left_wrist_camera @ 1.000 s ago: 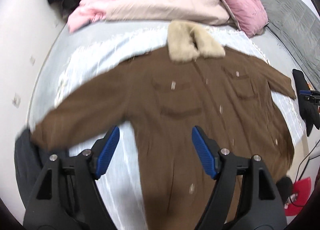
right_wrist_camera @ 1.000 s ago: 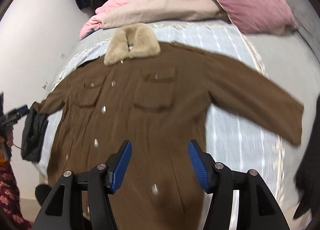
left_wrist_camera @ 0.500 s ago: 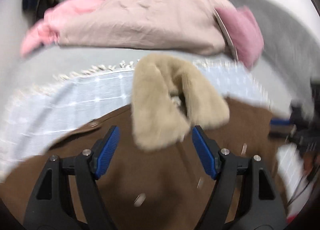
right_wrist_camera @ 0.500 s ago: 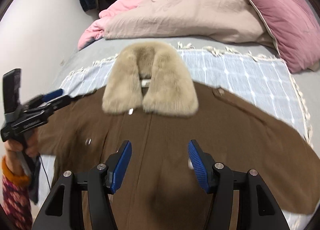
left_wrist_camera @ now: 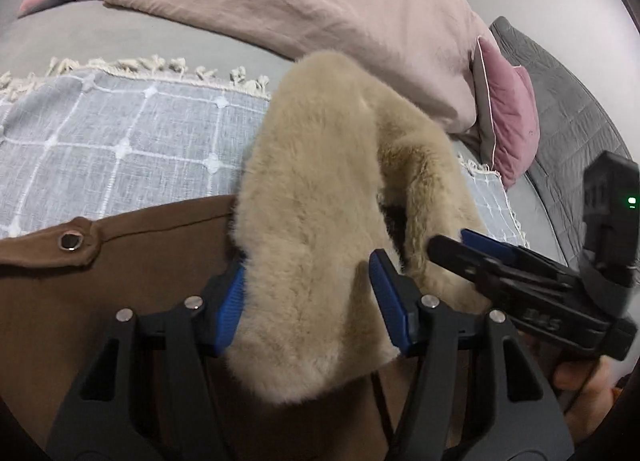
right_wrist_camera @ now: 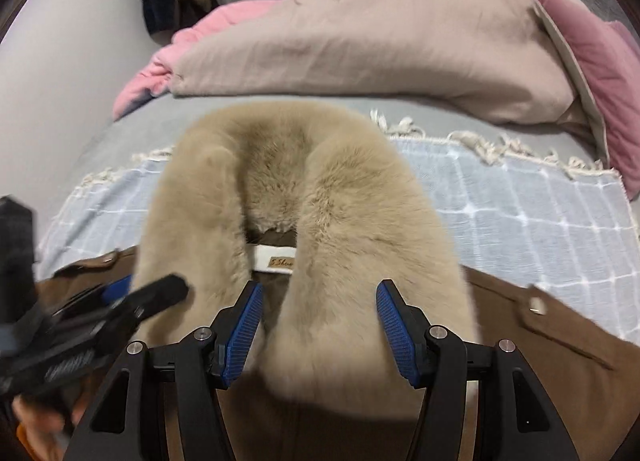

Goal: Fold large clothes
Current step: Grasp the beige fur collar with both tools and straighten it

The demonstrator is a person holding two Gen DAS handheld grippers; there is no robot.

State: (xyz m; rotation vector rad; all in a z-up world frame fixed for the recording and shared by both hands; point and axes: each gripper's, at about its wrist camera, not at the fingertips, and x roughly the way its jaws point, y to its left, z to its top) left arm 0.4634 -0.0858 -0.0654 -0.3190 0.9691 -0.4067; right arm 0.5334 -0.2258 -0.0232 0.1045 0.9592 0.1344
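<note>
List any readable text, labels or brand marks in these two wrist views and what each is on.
"S Shu…" on the small tan tab of the white neck label inside the brown coat, between the fur collar halves; the rest is cut off by fur.
Embossed mark on the right gripper body, left wrist view: too blurred to read.
Nothing else legible.

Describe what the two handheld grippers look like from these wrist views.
Both match: the left gripper and right gripper have matte black plastic frames with triangular cut-outs and silver pivot bolts. Each pair of fingers carries ribbed blue pads. The right gripper's body bears white lettering, too blurred to read, and a black camera block with a green light.
</note>
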